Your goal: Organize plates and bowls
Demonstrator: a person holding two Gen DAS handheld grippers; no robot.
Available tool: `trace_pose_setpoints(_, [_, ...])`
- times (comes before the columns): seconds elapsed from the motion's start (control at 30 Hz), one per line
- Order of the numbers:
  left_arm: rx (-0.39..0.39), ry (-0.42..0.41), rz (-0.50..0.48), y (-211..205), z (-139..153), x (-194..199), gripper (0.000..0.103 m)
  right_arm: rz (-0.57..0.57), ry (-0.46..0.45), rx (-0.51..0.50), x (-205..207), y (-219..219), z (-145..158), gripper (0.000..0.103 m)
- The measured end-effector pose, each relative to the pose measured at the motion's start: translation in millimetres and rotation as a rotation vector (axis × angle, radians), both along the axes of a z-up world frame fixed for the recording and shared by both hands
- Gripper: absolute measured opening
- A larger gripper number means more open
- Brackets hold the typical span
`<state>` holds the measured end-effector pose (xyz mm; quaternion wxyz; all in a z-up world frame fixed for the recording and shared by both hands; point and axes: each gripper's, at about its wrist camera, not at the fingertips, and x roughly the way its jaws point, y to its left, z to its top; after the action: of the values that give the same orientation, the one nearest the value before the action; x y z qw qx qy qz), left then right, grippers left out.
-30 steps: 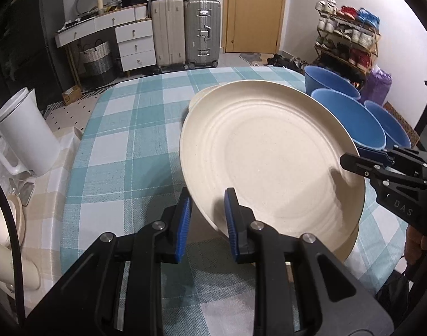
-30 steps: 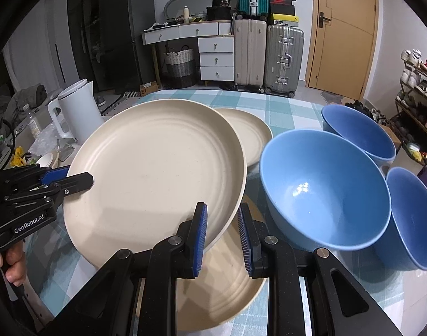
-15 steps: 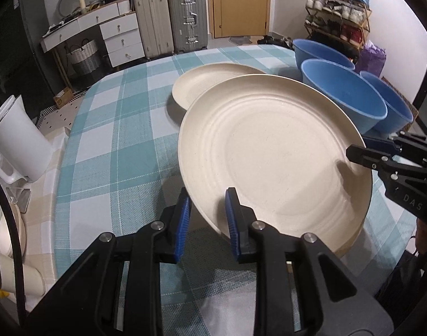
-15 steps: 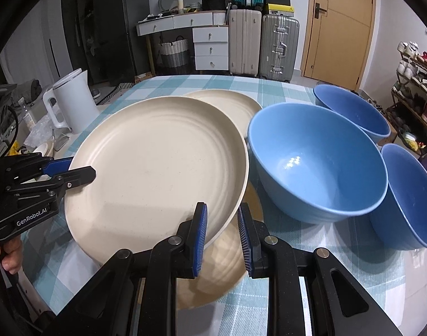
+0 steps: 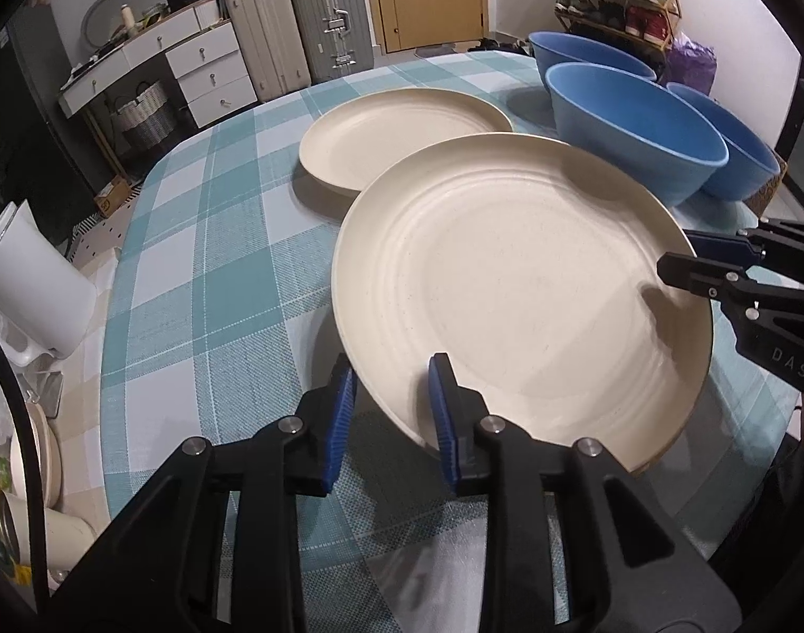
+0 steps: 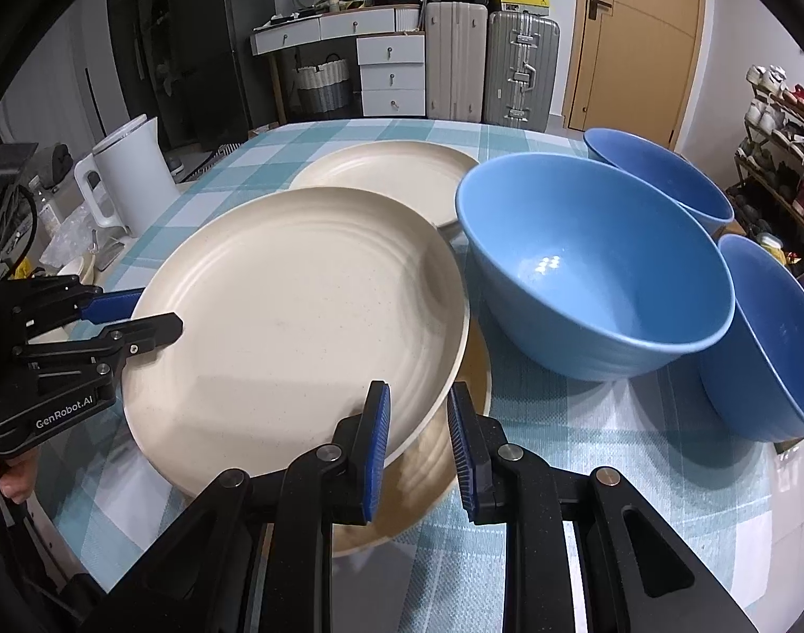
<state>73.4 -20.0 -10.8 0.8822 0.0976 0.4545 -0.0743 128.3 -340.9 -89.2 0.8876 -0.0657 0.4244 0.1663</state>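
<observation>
You are stacking: both tools, left tool (image 5: 390, 406) just easing wider and right tool (image 6: 415, 432), pinch the large round cream plate (image 6: 296, 316) above another cream plate (image 6: 449, 453) near the worktop's (image 5: 201, 274) front edge. Next, lower it level, then let go.

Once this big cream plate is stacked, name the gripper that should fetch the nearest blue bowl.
Right. The right gripper grips the large cream round plate on the rim beside the nearest blue bowl. The left gripper, jaws just eased wider around the opposite rim, sits across the plate from it.
</observation>
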Motion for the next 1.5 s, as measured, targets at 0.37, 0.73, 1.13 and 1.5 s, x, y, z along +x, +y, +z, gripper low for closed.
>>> trace_pose_setpoints(0.37, [0.055, 0.03, -0.036, -13, -15, 0, 0.028, -0.01, -0.016, -0.038, -8, -4, -5, 0.024])
trace_pose_setpoints(0.73, [0.113, 0.049, -0.07, -25, -26, -2, 0.028, -0.023, -0.03, -0.089, -15, -6, -15, 0.024])
trace_pose_setpoints(1.13, [0.128, 0.056, -0.078, -26, -29, -4, 0.032, -0.024, -0.031, -0.107, -18, -5, -21, 0.025])
trace_pose_setpoints(1.5, [0.039, 0.053, -0.022, -6, -23, 6, 0.035, -0.027, -0.033, -0.1, -16, -11, -21, 0.033])
